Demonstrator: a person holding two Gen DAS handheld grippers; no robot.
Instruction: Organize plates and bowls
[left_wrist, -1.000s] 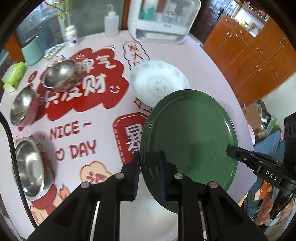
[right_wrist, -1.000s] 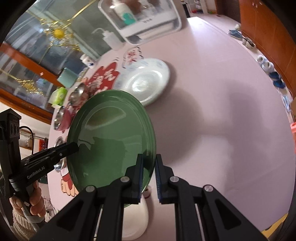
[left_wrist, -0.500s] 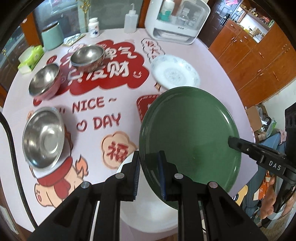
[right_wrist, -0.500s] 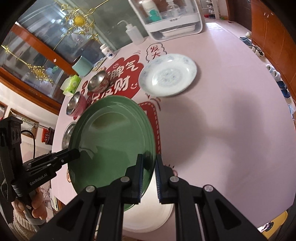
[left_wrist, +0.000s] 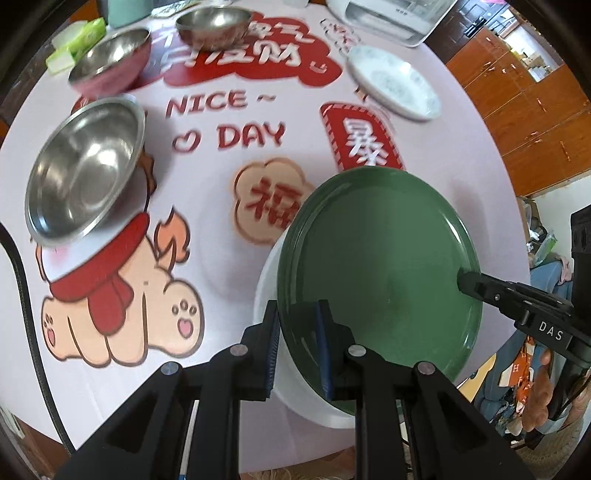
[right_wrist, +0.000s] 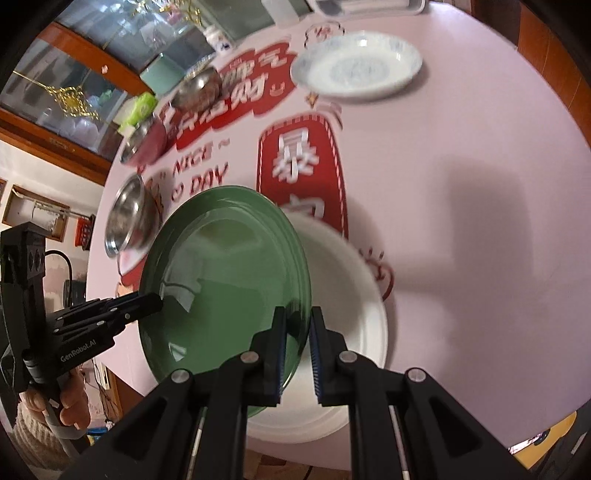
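Right, left wrist view first: my left gripper (left_wrist: 297, 345) is clamped on the near-left rim of the green plate (left_wrist: 384, 273), one pad under and one on top. The plate is tilted, raised off the table (left_wrist: 443, 147), w/ a white plate (left_wrist: 273, 266) directly below it near the table's front edge. My right gripper (left_wrist: 466, 281) comes in from the right and its tip sits on the green plate's far-right rim. Three steel bowls are off to the left: a big one (left_wrist: 85, 170) close by, a pink-sided one (left_wrist: 110, 62) behind it, another (left_wrist: 210, 26) at the top. A white patterned plate (left_wrist: 395, 85) sits top right, well apart from the green one.

Right wrist view: my right gripper (right_wrist: 297, 345) is shut tight on the green plate (right_wrist: 221, 280) at its right edge, rim between the blue pads. Left gripper (right_wrist: 157, 301) bites the opposite rim, held in my left hand (right_wrist: 70, 402). The white plate (right_wrist: 354, 295) lies under and to the right of the green one, partly covered by it. Patterned plate (right_wrist: 358, 62) is at the top, bowls (right_wrist: 129, 218) along the left side, blurred. Can't tell if the green plate touches the white one.
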